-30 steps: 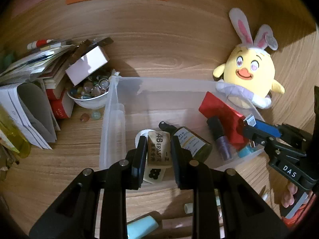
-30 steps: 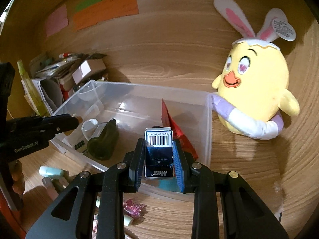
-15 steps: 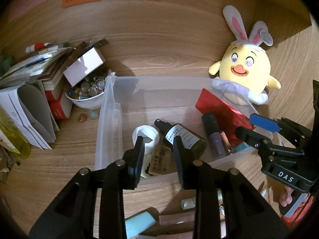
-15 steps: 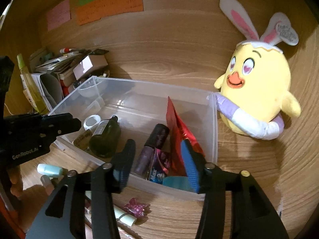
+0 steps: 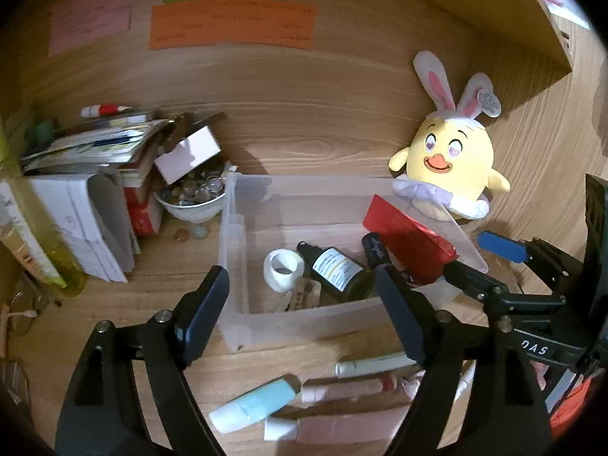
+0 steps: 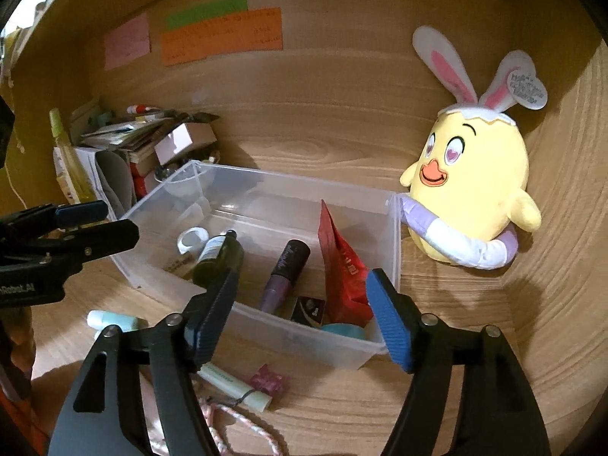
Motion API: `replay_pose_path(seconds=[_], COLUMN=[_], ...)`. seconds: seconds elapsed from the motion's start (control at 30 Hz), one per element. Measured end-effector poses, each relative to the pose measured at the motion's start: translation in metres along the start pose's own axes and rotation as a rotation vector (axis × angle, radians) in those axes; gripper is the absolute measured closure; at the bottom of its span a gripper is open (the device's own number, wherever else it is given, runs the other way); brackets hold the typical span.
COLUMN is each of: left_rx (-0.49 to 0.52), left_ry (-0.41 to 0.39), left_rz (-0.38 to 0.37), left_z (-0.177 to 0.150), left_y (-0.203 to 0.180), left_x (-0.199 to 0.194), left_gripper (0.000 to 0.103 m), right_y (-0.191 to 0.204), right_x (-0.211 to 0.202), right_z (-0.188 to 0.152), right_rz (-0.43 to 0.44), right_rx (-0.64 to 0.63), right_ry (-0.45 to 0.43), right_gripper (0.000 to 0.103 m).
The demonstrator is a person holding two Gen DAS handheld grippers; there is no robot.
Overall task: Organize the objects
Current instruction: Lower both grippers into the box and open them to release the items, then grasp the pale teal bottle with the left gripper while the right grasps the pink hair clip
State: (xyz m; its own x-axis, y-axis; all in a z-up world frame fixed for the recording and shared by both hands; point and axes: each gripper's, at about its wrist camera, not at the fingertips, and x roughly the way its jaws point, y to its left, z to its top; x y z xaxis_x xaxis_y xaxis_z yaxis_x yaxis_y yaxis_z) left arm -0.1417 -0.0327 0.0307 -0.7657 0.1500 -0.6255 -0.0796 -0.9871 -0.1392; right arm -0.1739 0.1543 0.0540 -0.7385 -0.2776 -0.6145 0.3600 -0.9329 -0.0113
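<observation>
A clear plastic bin (image 5: 304,326) (image 6: 159,197) stands on the wooden desk. In it lie a white tape roll (image 5: 284,269), a beige eraser (image 5: 302,296), a dark green bottle (image 5: 336,271) (image 6: 218,254), a purple tube (image 6: 283,275), a red packet (image 5: 408,245) (image 6: 342,269) and a small black staple box (image 6: 308,308). My left gripper (image 5: 300,313) is open and empty above the bin's near wall. My right gripper (image 6: 300,311) is open and empty over the bin's near right part.
A yellow bunny-eared plush (image 5: 452,159) (image 6: 475,186) leans at the bin's right. Books, papers and a bowl of marbles (image 5: 192,193) crowd the left. Tubes (image 5: 254,404) (image 6: 235,383), a pink clip (image 6: 268,380) and a cord (image 6: 243,423) lie in front of the bin.
Both grippers opened: the left let the eraser drop into the bin, the right let the black staple box drop in. Both have pulled back and up from the bin.
</observation>
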Motion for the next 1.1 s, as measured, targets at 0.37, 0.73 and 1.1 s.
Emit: replay_pose_path(seconds=[0.37, 0.73, 1.1], left_rx=[0.037, 0.013, 0.015], left_ry=[0.018, 0.150, 0.218], left_rz=[0.061, 0.086, 0.148], left_z=[-0.028, -0.061, -0.084], left_y=[0.012, 0.037, 0.065], left_x=[-0.021, 0.004, 0.014], left_gripper=[0.014, 0.014, 0.014], right_y=[0.003, -0.009, -0.025], right_x=[-0.019, -0.013, 0.007], right_z=[-0.015, -0.045, -0.063], right_rz=[-0.008, -0.051, -0.088], right_rx=[0.013, 0.050, 0.086], right_ry=[0.004, 0.077, 0.157], right_gripper=[0.033, 0.033, 0.033])
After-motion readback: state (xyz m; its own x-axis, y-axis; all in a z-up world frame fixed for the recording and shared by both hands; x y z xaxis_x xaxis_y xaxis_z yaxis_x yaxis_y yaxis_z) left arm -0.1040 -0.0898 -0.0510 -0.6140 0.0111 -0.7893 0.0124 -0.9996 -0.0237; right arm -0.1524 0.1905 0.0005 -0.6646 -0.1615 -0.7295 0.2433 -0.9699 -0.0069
